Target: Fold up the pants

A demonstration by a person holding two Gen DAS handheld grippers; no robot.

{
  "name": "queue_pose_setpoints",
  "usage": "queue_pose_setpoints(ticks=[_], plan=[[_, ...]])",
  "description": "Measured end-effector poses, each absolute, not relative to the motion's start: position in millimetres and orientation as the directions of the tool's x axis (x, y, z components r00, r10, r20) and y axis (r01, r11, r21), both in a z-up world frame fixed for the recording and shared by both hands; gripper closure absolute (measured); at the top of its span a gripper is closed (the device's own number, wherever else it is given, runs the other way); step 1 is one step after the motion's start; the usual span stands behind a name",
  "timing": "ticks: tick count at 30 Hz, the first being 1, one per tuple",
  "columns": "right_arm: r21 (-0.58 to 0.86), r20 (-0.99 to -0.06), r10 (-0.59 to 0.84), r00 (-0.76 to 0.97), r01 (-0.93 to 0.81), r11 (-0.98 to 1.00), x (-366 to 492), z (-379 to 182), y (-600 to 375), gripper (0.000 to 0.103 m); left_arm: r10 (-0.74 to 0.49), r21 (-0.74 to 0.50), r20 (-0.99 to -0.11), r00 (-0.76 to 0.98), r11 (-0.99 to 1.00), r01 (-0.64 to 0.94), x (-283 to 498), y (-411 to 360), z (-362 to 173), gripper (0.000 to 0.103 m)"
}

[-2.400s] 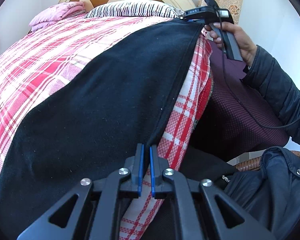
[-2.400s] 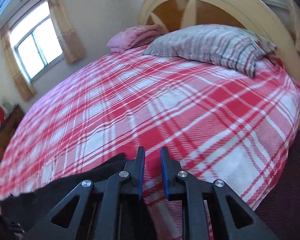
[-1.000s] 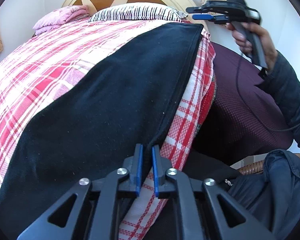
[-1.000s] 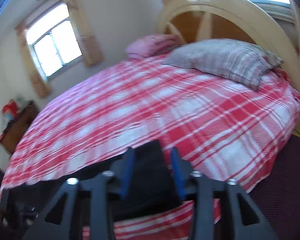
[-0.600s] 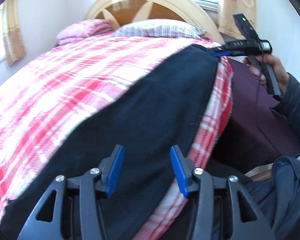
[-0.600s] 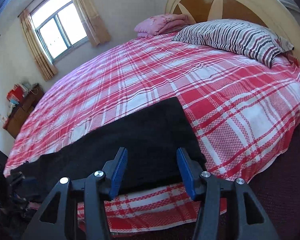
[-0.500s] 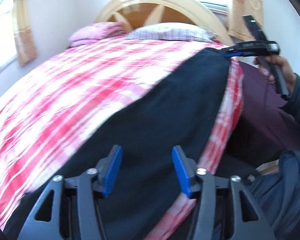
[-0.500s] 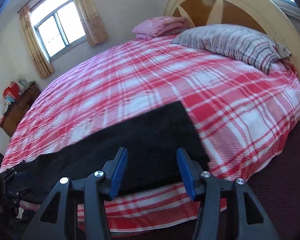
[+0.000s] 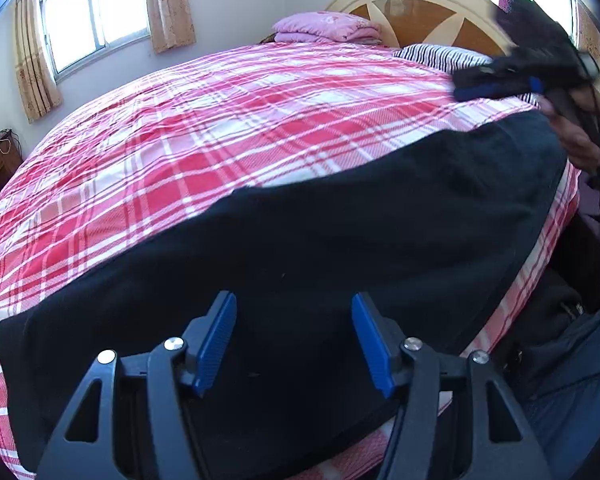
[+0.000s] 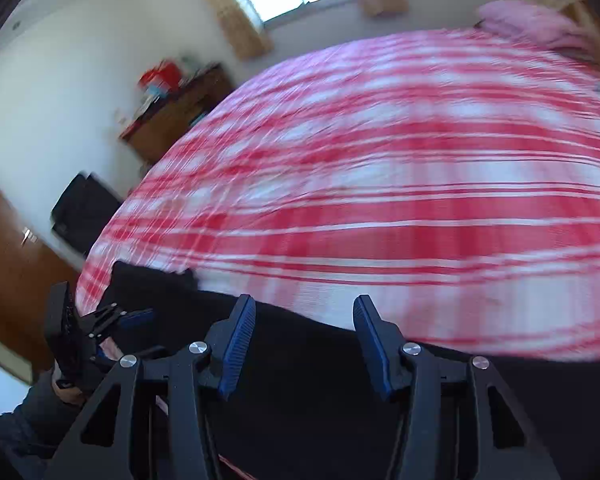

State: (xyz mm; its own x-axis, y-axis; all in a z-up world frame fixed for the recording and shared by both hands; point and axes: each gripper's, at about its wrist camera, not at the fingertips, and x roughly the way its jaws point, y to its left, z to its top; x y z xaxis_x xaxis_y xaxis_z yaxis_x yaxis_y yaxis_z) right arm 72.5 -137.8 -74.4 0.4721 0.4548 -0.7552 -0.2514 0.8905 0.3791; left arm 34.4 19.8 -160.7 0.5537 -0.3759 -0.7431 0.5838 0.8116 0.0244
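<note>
Left wrist view: the black pants [image 9: 320, 248] lay stretched in a long band along the near edge of the red plaid bedspread [image 9: 228, 128], one end just short of the striped pillow [image 9: 440, 56], the other near the bed's foot. The left gripper [image 9: 292, 340] hovered over the cloth, its blue pads spread with nothing pinched; a second earlier they had been nearly closed at the pants' edge, and the jaws had just been opening. Beyond the pants, most of the bedspread lay bare up to the folded pink blanket [image 9: 324, 28]. The right gripper [image 9: 496, 80], blurred, hung above the pillow-end corner of the pants.

Right wrist view: heavily blurred. The right gripper [image 10: 300, 340] had swung from the pillow end toward the bed's foot, pads apart over the pants [image 10: 320, 380] and gripping nothing. The left gripper [image 10: 136, 316] showed at lower left. No legible writing appeared in either view.
</note>
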Motion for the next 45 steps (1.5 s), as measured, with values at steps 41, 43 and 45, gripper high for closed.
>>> queue_pose_setpoints(ticks=[41, 43, 45], plan=[[0.631, -0.699, 0.668, 0.255, -0.221, 0.744, 158.2, -143.5, 7.7, 0.100, -0.410, 0.030, -0.745, 0.527, 0.768, 0.640, 25.0, 14.0, -179.1, 0.011], [0.584, -0.736, 0.626, 0.259, -0.226, 0.780, 160.1, -149.0, 12.1, 0.100, -0.409, 0.034, -0.744, 0.529, 0.768, 0.640, 24.8, 13.3, -180.1, 0.011], [0.562, -0.755, 0.605, 0.254, -0.226, 0.796, 162.7, -160.7, 15.0, 0.100, -0.407, 0.035, -0.743, 0.531, 0.769, 0.639, 23.0, 12.7, -179.1, 0.011]])
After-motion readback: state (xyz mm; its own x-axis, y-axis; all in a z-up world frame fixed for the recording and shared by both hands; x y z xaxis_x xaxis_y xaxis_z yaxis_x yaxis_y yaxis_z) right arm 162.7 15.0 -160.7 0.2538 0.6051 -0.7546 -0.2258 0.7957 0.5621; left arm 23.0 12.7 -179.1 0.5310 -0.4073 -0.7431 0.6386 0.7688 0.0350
